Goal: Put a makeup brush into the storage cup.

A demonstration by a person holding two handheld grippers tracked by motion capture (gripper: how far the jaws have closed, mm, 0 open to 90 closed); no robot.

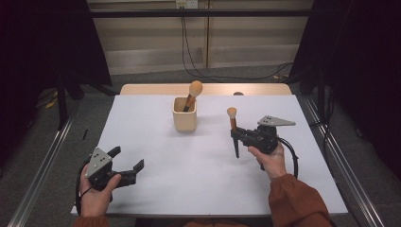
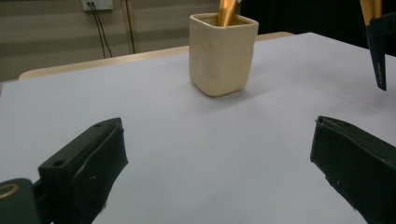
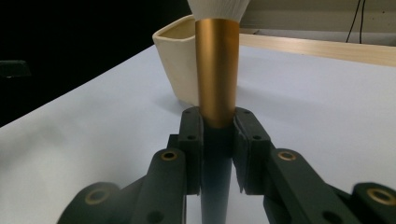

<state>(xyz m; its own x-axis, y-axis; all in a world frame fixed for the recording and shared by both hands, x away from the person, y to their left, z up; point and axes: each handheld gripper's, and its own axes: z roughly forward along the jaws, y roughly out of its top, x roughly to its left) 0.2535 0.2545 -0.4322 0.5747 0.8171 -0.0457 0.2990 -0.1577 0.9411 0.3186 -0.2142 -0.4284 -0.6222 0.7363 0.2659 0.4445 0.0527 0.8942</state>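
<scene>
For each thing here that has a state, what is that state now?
Left gripper: open, empty, low over the table.
Right gripper: shut on a brush, held upright, bristles up.
Cup: upright on the table, holds a second brush leaning inside.

The bristle head of the brush (image 3: 217, 65) clamped in the right gripper (image 3: 217, 126) runs off the top edge of the right gripper view, its dark handle tip off the bottom. In the left gripper view, the second brush (image 2: 227, 11) in the cup (image 2: 222, 56) ahead is cropped above its gold ferrule. Its lower handle is hidden inside.
</scene>
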